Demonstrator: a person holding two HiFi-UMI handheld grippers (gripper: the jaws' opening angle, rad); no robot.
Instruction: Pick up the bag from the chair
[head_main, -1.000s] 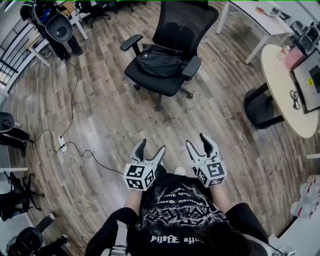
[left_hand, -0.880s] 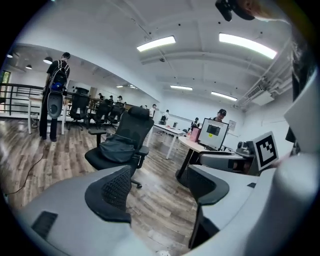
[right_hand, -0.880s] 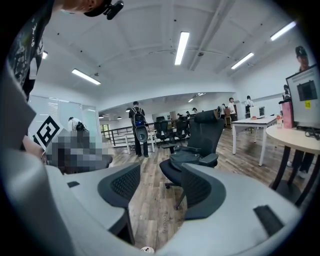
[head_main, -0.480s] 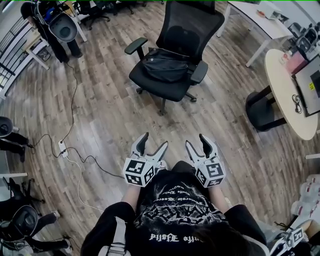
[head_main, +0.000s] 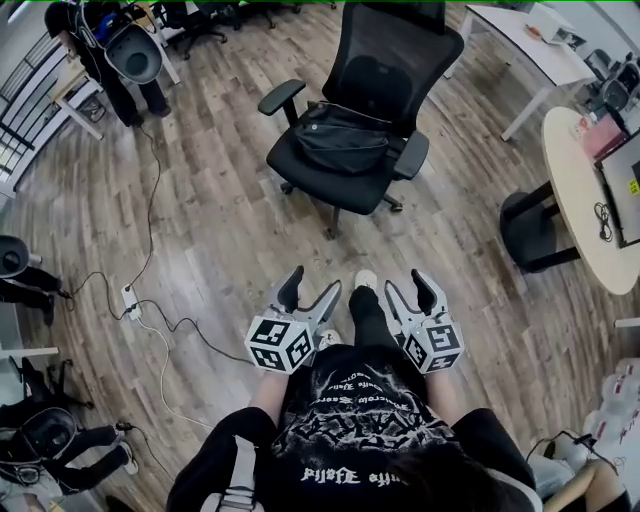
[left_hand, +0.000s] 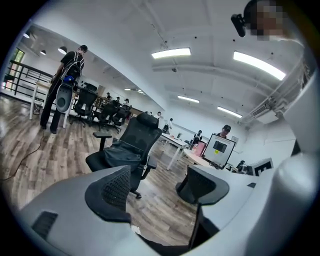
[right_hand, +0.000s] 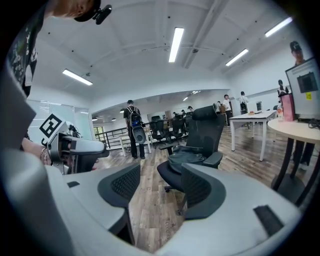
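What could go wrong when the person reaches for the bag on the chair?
1. The chair stands on a wheeled base; a push from the jaws may roll it away.
2. The bag lies slack between the armrests; the jaws might pinch only a fold, so it may slip.

The wood-plank floor (head_main: 230, 230) runs through the whole room, grey-brown, its boards lying on a slant in the head view. A thin cable (head_main: 156, 200) trails over it to a white power strip (head_main: 126, 297) at the left. A dark railing (head_main: 20, 110) lines the far left side. At the right stands a round pale-topped counter (head_main: 570, 240) on a dark pedestal (a monitor (head_main: 628, 175) sits on it). Beyond that is a long white counter (head_main: 510, 35) on white legs. More black office chairs (head_main: 190, 15) are grouped at the far end. Overhead the ceiling (left_hand: 200, 30) is white, with long strip lights (left_hand: 170, 52) lit.
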